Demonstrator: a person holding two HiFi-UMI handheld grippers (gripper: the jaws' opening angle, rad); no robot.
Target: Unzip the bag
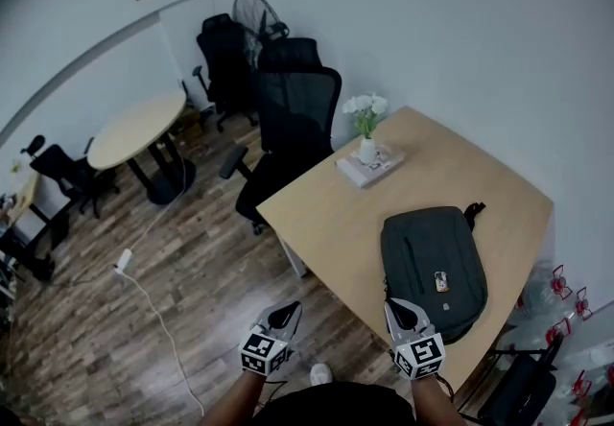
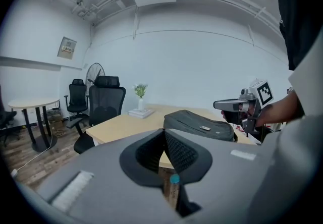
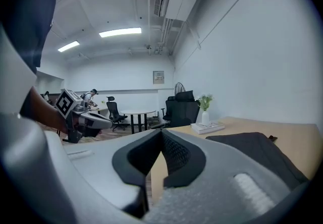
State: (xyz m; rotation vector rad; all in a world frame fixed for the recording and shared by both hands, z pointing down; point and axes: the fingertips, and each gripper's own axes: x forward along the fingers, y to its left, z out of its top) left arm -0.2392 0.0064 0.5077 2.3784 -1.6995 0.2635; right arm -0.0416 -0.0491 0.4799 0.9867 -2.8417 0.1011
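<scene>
Left claw (image 1: pixel 285 314): nearest the camera, held out over the floor, off the near edge of the table (image 1: pixel 326 213) and well to the left of the bag (image 1: pixel 434 266). Its jaws are together with nothing between them.

Right claw (image 1: pixel 400 311): equally close in, with its tip just at the bag's near edge. In the left gripper view it hangs beside the bag and no contact is visible. Its jaws are together and empty.

Bag: a dark backpack lying flat on the wooden table, near the corner closest to the right claw. From the head view it reads as closed. A small light tag (image 1: pixel 441 281) sits on its near half.

Beyond the bag, toward the table's far side, a white vase (image 1: pixel 367 150) of pale flowers stands on a stack of books (image 1: pixel 357 171).

Left of the bag, past the table's edge, a black office chair (image 1: pixel 288 127) is drawn up to the table.
</scene>
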